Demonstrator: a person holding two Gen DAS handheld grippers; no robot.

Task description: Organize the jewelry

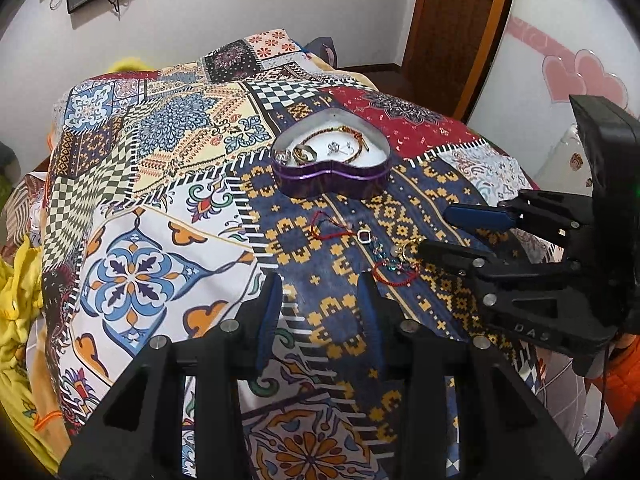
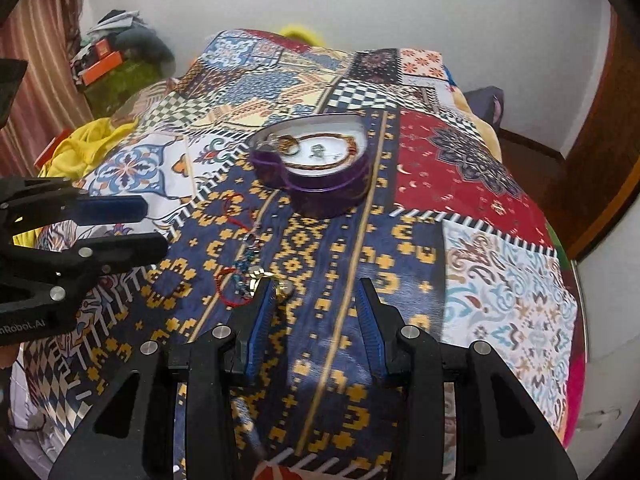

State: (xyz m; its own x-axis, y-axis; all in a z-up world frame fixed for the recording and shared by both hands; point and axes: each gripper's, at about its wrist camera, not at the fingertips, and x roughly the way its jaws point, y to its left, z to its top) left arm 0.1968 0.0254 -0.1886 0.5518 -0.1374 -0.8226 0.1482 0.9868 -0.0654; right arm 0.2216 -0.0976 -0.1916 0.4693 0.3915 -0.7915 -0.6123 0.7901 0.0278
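Jewelry is part-sorted: the heart-shaped tin [image 1: 331, 159] (at twelve o'clock) holds some, loose pieces [image 1: 378, 254] lie on the bedspread [image 1: 160, 208]. Both the left gripper [image 1: 320, 292] and right gripper [image 2: 314, 292] are part-open, empty; a pickup seems next.

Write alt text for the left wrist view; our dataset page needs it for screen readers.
A purple heart-shaped tin holding jewelry sits on a patchwork bedspread; loose bracelets lie nearer. Left gripper and right gripper approach them, jaws open.
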